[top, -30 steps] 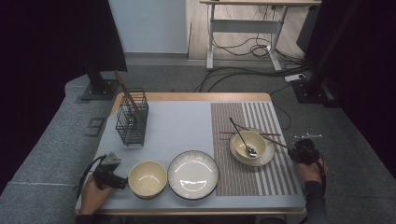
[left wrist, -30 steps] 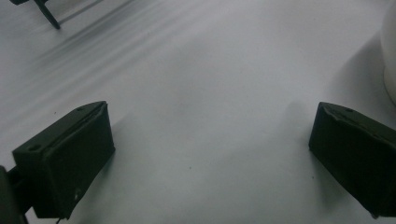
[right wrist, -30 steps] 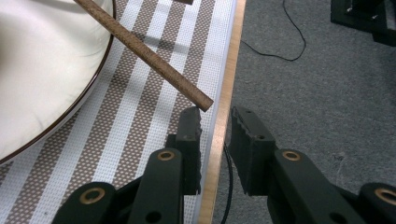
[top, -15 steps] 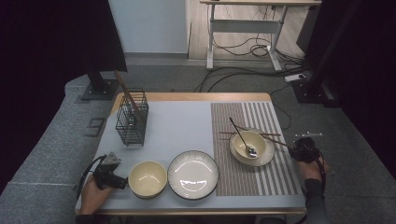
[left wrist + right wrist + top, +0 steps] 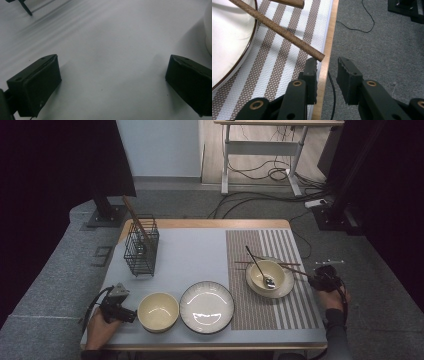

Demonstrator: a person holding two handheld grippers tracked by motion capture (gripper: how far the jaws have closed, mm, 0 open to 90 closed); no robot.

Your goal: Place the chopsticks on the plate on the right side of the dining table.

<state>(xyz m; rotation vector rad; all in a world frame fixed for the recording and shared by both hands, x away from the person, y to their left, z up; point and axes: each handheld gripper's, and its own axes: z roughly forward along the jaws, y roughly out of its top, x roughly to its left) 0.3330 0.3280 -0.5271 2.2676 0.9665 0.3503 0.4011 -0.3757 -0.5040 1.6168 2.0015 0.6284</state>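
Brown wood, thin and stiff: the near wooden chopstick [image 5: 279,33] should be light and smooth enough to roll, so we would pinch it near its free end, square across the grain. It lies slanted over the rim of the cream bowl on a saucer [image 5: 270,278] on the striped woven placemat [image 5: 284,65], its tip at the surface's edge. The right hand-held gripper [image 5: 327,72] sits just below that tip, jaws narrow and having just been opening, nothing between them; whether one jaw touches the tip we cannot quite tell.
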